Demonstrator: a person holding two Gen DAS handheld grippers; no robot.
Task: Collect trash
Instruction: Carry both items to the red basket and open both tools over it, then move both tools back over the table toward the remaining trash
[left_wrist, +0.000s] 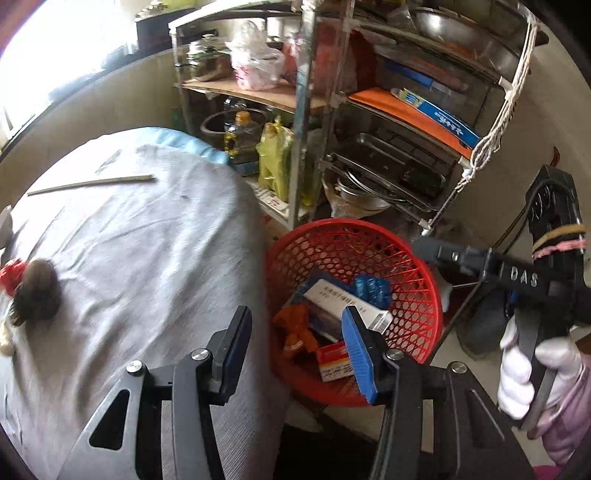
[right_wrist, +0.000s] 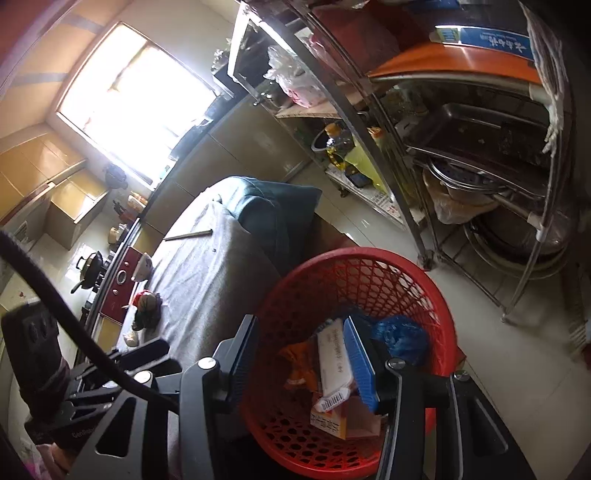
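drop done | left gripper, right gripper: part-open, empty | trash in red basket; we go 9 o'clock for brown clump on grey cloth; open wider, descend square

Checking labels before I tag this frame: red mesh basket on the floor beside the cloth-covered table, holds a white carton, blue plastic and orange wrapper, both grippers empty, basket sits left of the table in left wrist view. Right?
One thing is off: in the left wrist view the red mesh basket sits right of the cloth-covered table, not left. The rest holds: white carton, blue plastic and orange wrapper lie inside, and the left gripper and right gripper hold nothing.
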